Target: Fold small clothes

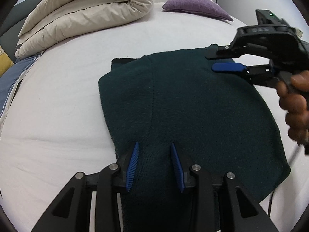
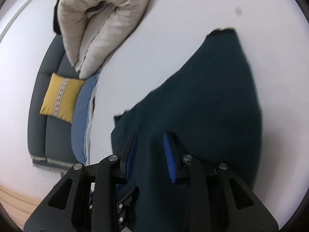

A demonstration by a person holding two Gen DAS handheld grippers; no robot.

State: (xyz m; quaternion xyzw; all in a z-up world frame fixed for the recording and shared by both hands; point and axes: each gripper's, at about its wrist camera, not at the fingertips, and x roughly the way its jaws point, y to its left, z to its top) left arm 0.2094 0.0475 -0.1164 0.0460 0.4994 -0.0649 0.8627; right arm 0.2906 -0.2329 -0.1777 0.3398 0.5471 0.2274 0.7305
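A dark green knit garment (image 1: 183,100) lies spread on the white bed sheet (image 1: 58,106). My left gripper (image 1: 154,144) is at its near edge, blue pads pressed on a raised bunch of the cloth. At the far right corner my right gripper (image 1: 210,62), carried by a person's hand (image 1: 295,104), has that corner between its black finger and blue pad. The right wrist view is blurred. There the garment (image 2: 212,96) fills the gap of the right gripper (image 2: 150,133) and hangs down below the fingers.
A rolled beige duvet (image 1: 87,15) lies at the back left of the bed, a purple pillow (image 1: 195,5) at the back. A blue cloth (image 2: 83,119) hangs at the bed's side. Beyond it stands a grey sofa (image 2: 40,116) with a yellow cushion (image 2: 59,98).
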